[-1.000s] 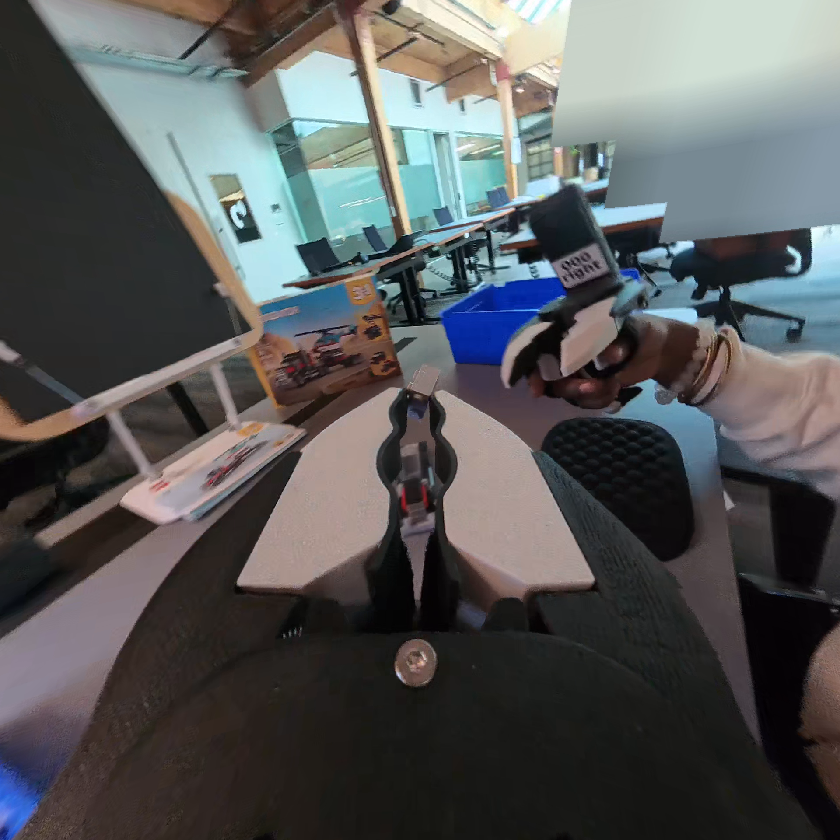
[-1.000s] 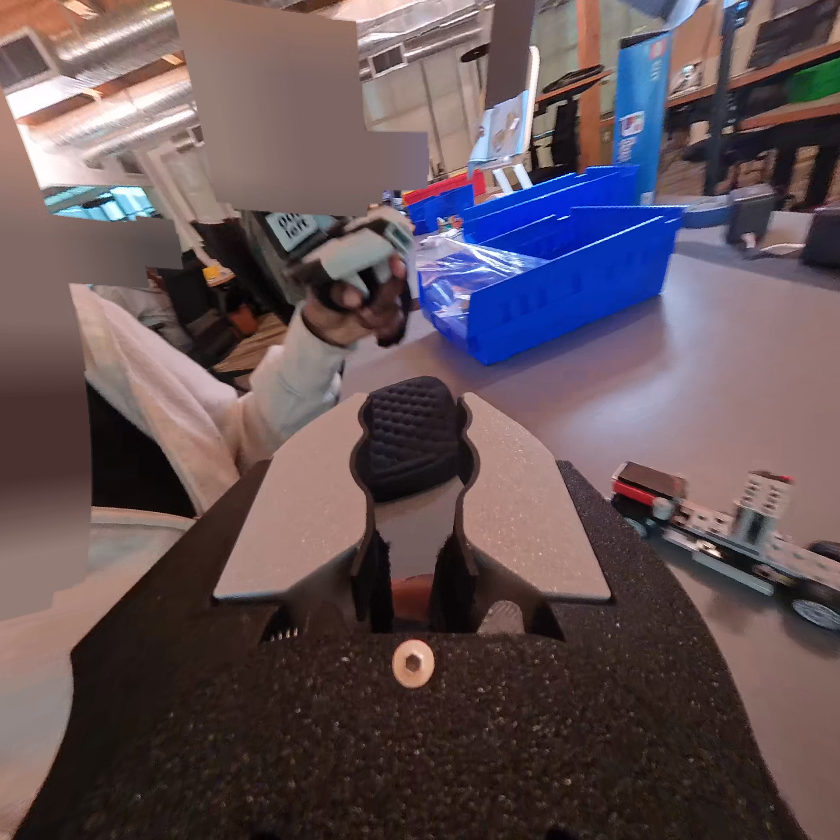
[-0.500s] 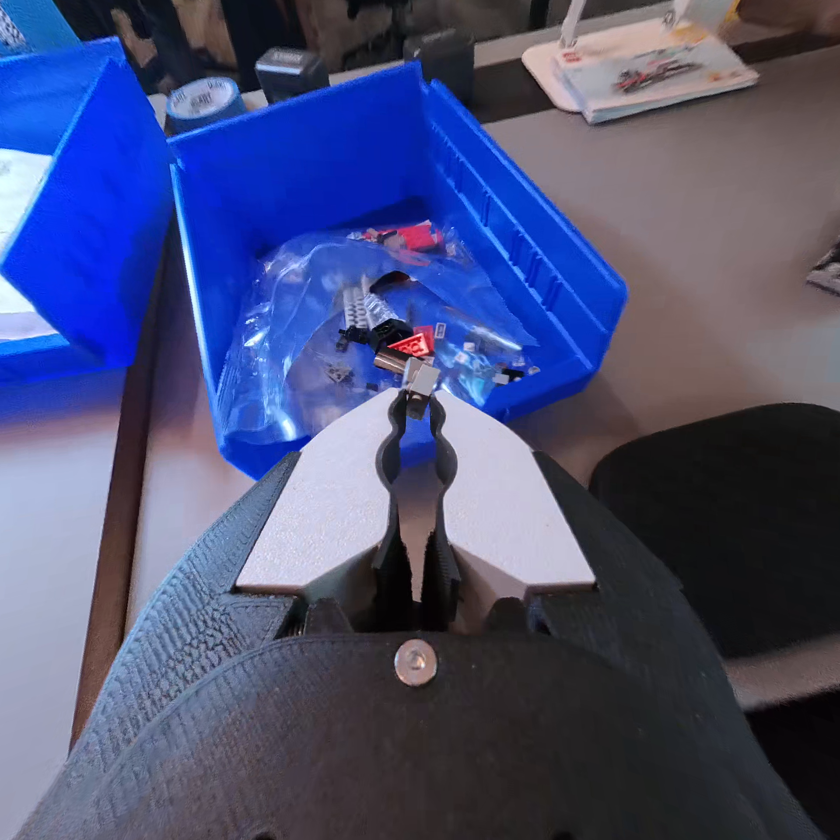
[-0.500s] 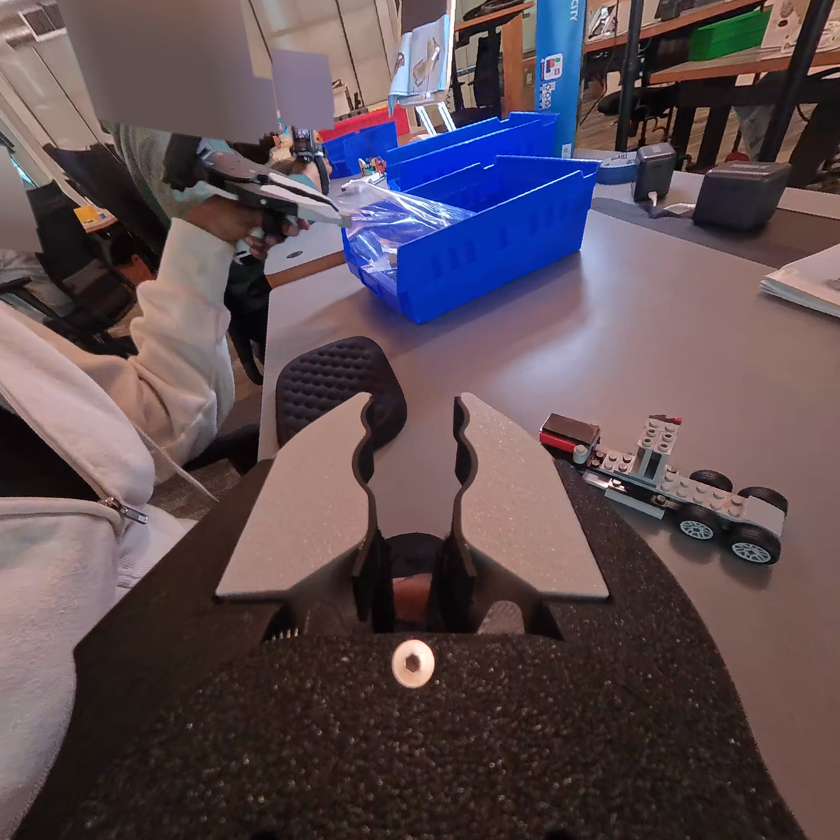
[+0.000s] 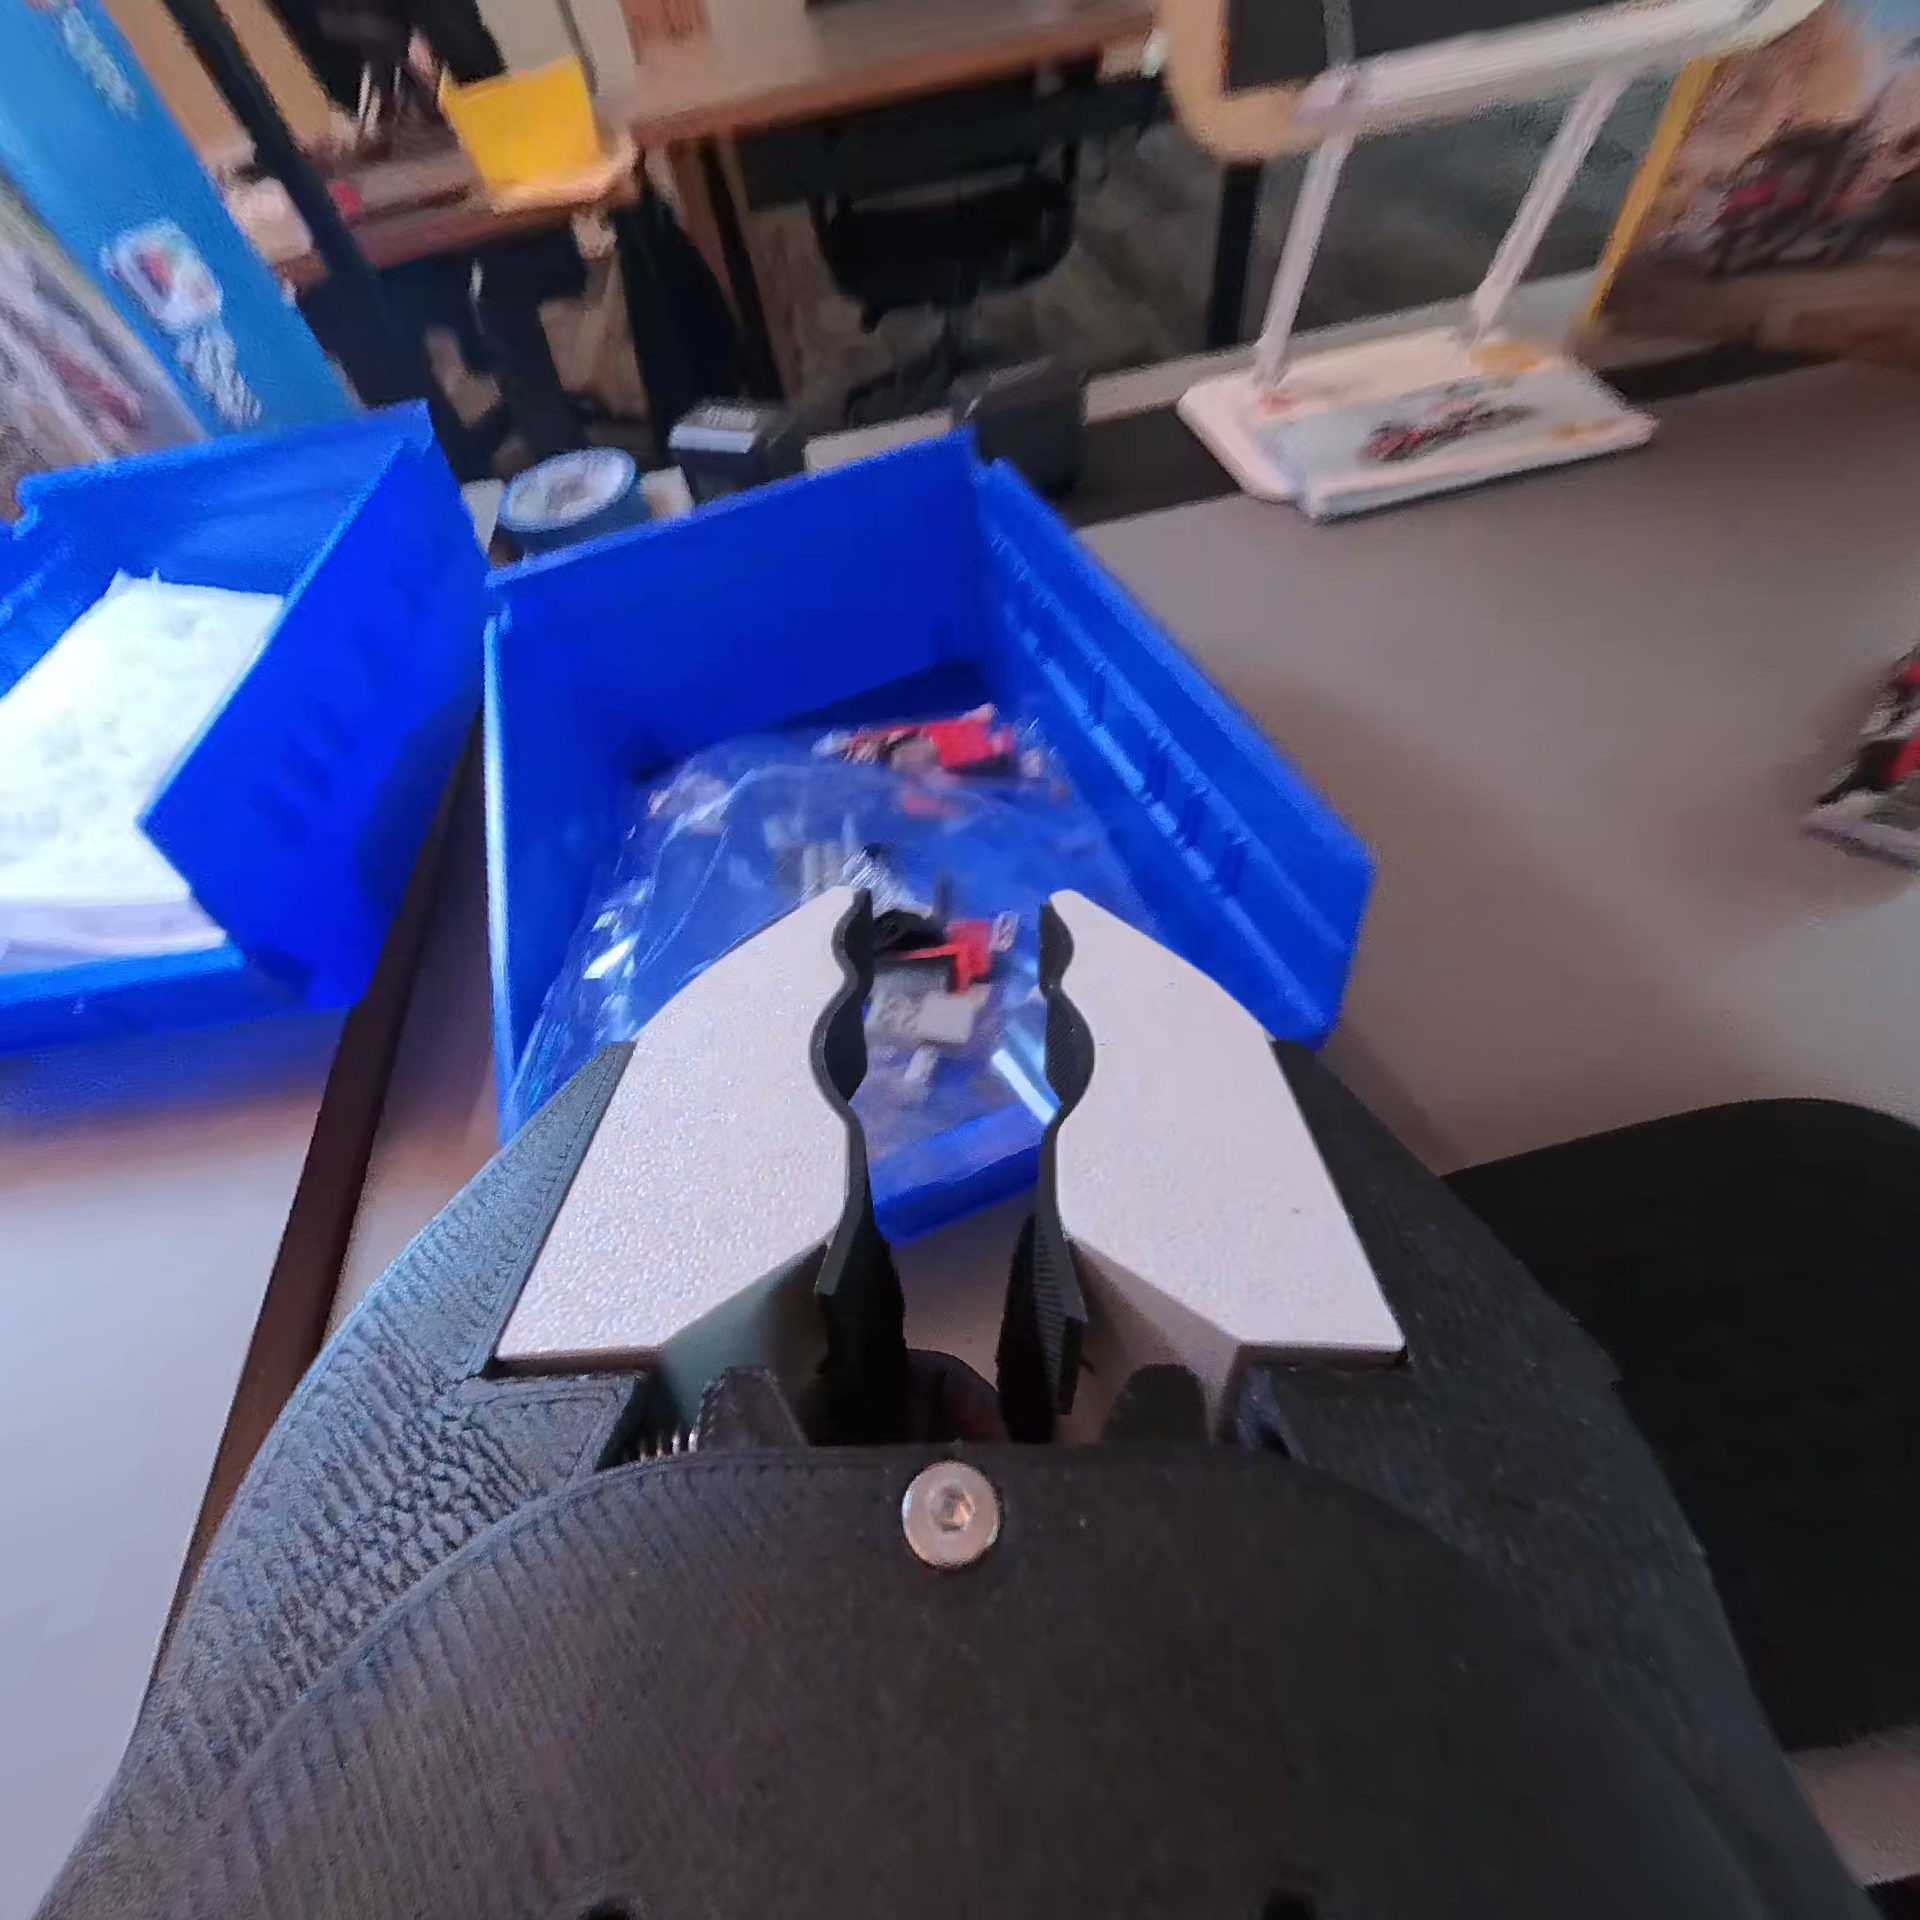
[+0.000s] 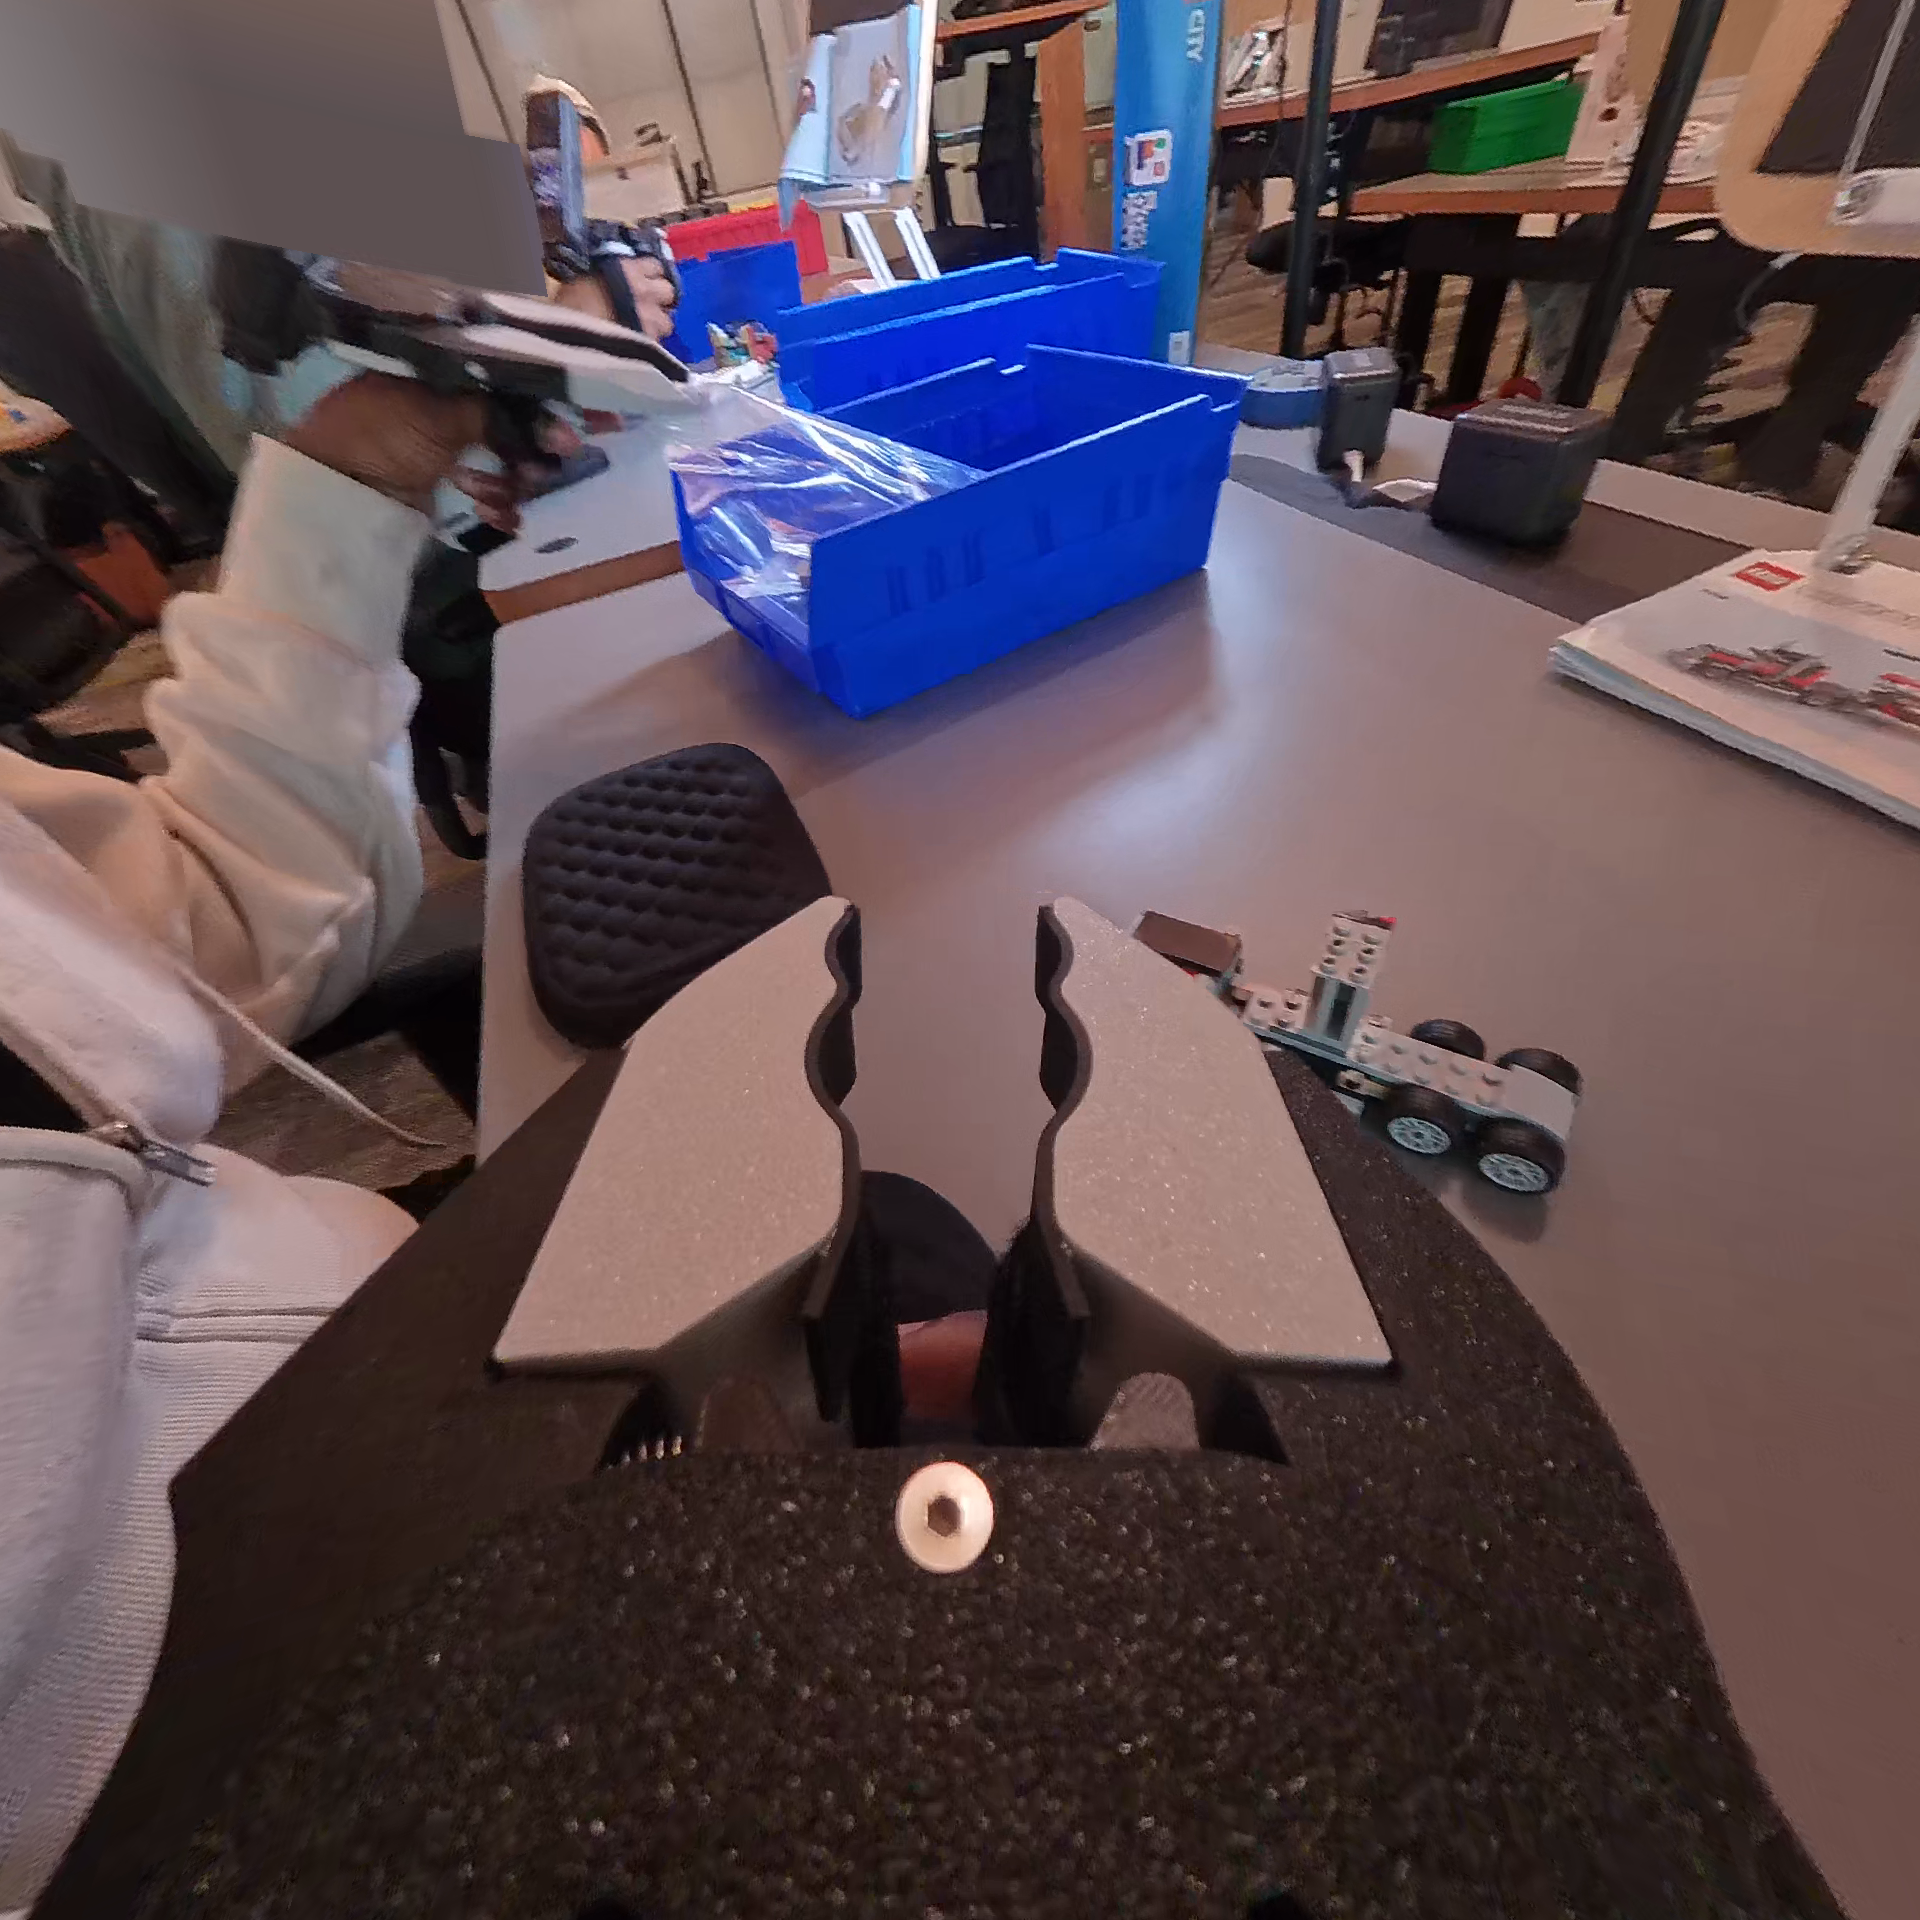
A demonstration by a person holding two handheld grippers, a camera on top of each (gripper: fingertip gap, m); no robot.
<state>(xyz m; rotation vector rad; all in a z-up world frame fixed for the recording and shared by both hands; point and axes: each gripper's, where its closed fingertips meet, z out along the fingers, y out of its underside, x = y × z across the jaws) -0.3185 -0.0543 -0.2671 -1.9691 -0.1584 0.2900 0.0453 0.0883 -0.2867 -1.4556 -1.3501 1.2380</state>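
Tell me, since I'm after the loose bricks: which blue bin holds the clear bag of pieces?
The bin right ahead of the open left gripper; its bag shows red pieces. The bin to its left holds white paper.

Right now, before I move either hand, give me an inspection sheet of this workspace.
Surface: grey table, mostly bare in the middle.
Job's things: blue bin holding a clear bag of small bricks; part-built brick truck; instruction booklet.
Clutter: second blue bin with white paper; black textured pad; tape roll; two dark boxes.
Grippers: left gripper over the bin, jaws apart, nothing held; right gripper above the table, jaws apart, empty.
Cables: nothing seen clearly.
Surroundings: desks, chairs, blue banner.
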